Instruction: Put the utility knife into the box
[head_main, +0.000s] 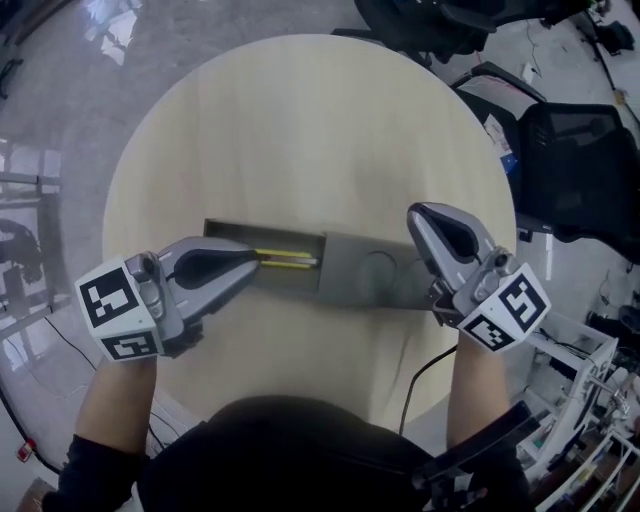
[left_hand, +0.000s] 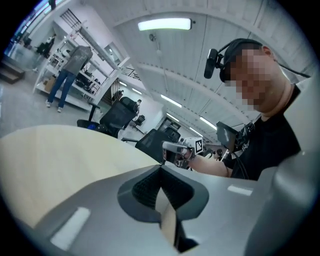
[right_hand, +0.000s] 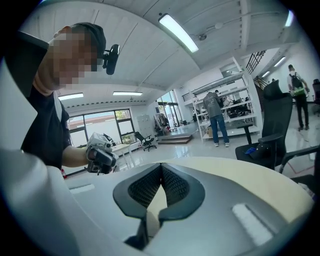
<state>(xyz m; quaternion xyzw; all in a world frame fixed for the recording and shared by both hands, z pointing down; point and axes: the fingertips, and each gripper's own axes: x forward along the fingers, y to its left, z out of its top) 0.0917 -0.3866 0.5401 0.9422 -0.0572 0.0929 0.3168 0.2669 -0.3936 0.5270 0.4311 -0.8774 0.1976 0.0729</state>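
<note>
1. The knife (head_main: 287, 260) lies already inside the open left part of the box (head_main: 365, 275), along its far wall. The box stands across the middle of the round table (head_main: 300, 120).
2. The left gripper (head_main: 256, 262) is clenched and empty. Its own view shows the two pads pressed together with nothing between them. In the head view its tip is over the open part of the box, just beside the knife.
3. The right gripper (head_main: 420, 215) is also clenched on nothing. It hangs at the right end of the box, and I cannot tell if it touches the box.
4. In my judgement the placing itself is done, and what remains is to leave the box without disturbing it.
5. To do this well, take the left gripper straight away from the box, not sideways. A low tip could catch the wall or drag the knife out.
6. Check from the head view that the knife lies flat and whole inside the walls, with no end on the rim.
7. If the grey cover at the right must slide over the knife, hold one end firmly and push slowly, so the box does not turn on the smooth table.
</note>
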